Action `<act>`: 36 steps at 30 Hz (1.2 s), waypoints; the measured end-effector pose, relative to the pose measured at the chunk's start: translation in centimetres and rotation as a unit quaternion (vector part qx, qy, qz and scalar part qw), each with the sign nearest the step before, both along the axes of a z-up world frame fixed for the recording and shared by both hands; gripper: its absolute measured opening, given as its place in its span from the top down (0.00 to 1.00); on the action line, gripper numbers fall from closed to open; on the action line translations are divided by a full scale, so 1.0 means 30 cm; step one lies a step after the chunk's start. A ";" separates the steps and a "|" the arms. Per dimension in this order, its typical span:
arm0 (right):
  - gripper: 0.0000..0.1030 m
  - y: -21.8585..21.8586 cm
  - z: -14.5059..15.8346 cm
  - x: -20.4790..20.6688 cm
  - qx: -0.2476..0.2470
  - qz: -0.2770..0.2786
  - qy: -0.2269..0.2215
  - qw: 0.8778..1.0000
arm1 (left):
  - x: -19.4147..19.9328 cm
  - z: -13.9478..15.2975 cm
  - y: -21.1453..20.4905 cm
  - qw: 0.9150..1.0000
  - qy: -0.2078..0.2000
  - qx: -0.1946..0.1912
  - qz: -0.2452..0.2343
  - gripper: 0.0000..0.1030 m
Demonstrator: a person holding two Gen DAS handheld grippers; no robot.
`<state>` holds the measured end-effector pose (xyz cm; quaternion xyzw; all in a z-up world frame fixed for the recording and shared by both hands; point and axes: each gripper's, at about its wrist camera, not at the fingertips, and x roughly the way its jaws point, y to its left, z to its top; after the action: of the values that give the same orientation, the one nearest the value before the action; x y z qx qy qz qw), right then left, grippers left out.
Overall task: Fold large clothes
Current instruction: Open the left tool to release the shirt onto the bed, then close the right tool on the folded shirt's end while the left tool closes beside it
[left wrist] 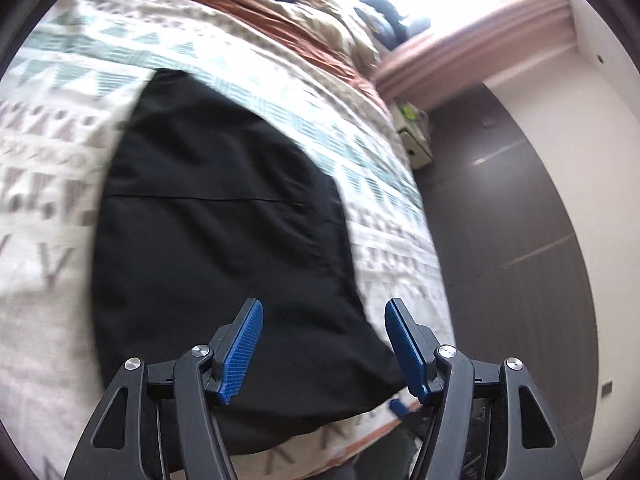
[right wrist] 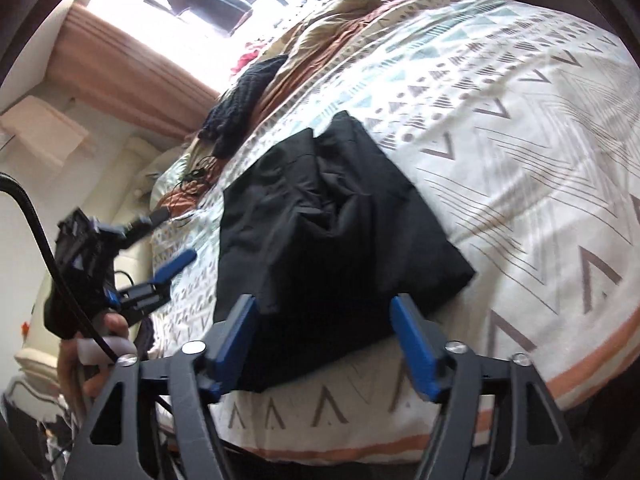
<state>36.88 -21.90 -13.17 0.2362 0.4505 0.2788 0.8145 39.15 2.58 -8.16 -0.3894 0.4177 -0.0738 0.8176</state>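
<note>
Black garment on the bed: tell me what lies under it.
The black garment lies folded on the patterned bedspread, which shows all round it. Whatever sits beneath its folded layers is covered and cannot be seen.

Folded garment (right wrist: 328, 216) on bedspread (right wrist: 520, 128); knit heap (right wrist: 244, 104) behind.

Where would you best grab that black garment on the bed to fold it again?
Probably by the near corners of the black garment, coming in low from the foot of the bed. It lies flat in a folded block, and its near edge sits just ahead of the open right gripper, so pinching the layers there looks easiest.
</note>
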 end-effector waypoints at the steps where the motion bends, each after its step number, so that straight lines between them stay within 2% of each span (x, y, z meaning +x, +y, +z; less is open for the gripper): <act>1: 0.24 0.012 0.002 0.006 0.002 0.003 -0.003 1.000 | -0.022 -0.012 0.027 1.000 0.007 0.004 0.012 0.37; 5: 0.24 0.071 0.000 0.029 0.015 0.019 -0.011 1.000 | -0.139 -0.083 0.120 0.997 0.043 0.008 0.062 0.37; 10: 0.24 0.096 -0.059 0.077 0.006 0.000 0.010 1.000 | -0.261 -0.162 0.208 0.992 0.084 0.008 0.096 0.37; 12: 0.36 0.095 -0.070 0.095 -0.004 -0.010 0.012 1.000 | -0.317 -0.180 0.230 0.990 0.092 0.006 0.106 0.37; 14: 0.73 0.093 -0.073 0.105 -0.007 -0.007 0.010 1.000 | -0.351 -0.209 0.247 0.989 0.099 0.000 0.112 0.37; 15: 0.79 0.091 -0.074 0.107 -0.003 -0.003 0.008 1.000 | -0.354 -0.217 0.247 0.988 0.102 -0.003 0.112 0.37; 17: 0.84 0.081 -0.074 0.108 0.005 0.003 0.001 1.000 | -0.339 -0.238 0.236 0.989 0.104 -0.004 0.105 0.37; 19: 0.85 0.059 -0.074 0.101 0.013 -0.005 -0.002 1.000 | -0.323 -0.242 0.214 0.990 0.103 -0.002 0.094 0.37; 23: 0.86 -0.001 -0.114 0.107 0.027 -0.029 0.020 0.999 | -0.301 -0.250 0.175 0.992 0.100 -0.004 0.078 0.37; 29: 0.87 -0.061 -0.171 0.116 0.024 -0.050 0.038 0.998 | -0.288 -0.251 0.149 0.993 0.097 -0.007 0.064 0.37; 36: 0.87 -0.104 -0.188 0.135 0.034 -0.070 0.053 0.996 | -0.290 -0.244 0.183 0.993 0.093 -0.010 0.075 0.37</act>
<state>40.92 -25.02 -18.81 0.3090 0.4660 0.2229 0.7985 30.45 8.06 -15.47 -0.4329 0.4604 0.0198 0.7747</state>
